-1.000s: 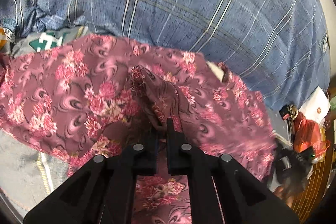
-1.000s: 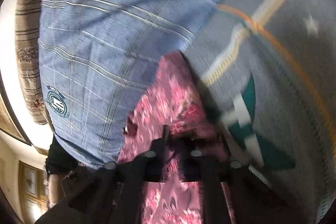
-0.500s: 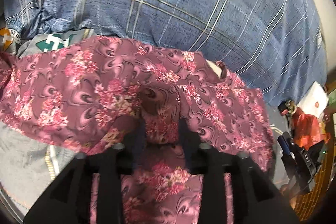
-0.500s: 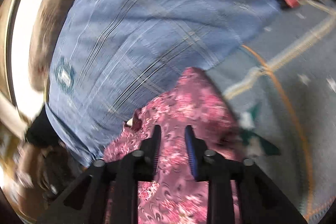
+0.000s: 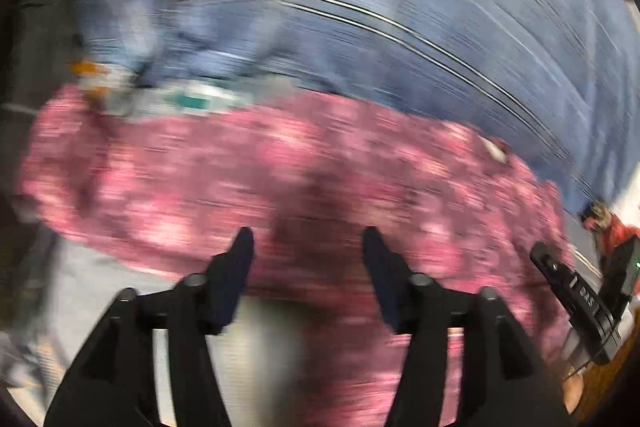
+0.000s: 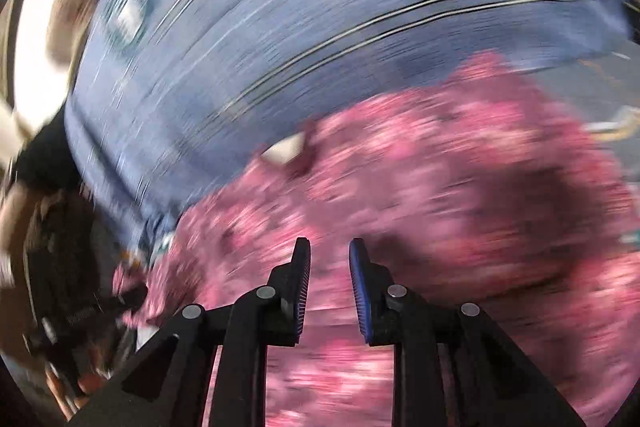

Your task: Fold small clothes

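Floral garment, pink and maroon, lies spread in a broad band from left to right across the near part of the scene, its far edge against a blue plaid cloth. Both views are heavily smeared, so the folds and hems are hard to make out. It looks thin, soft and light, likely to slump and crease wherever it is lifted, and it would probably slide a little on the grey bedding beneath; a hem or corner, pinched through both layers, seems the best place to take it.

At the left, the left tongs have just been opening and now stand wide apart above the garment's near edge, with nothing pinched between them. At the right, the right tongs show a narrower gap, having just closed a little; the fabric shows through the gap, and they too grip nothing. A pale label shows at the garment's far edge.
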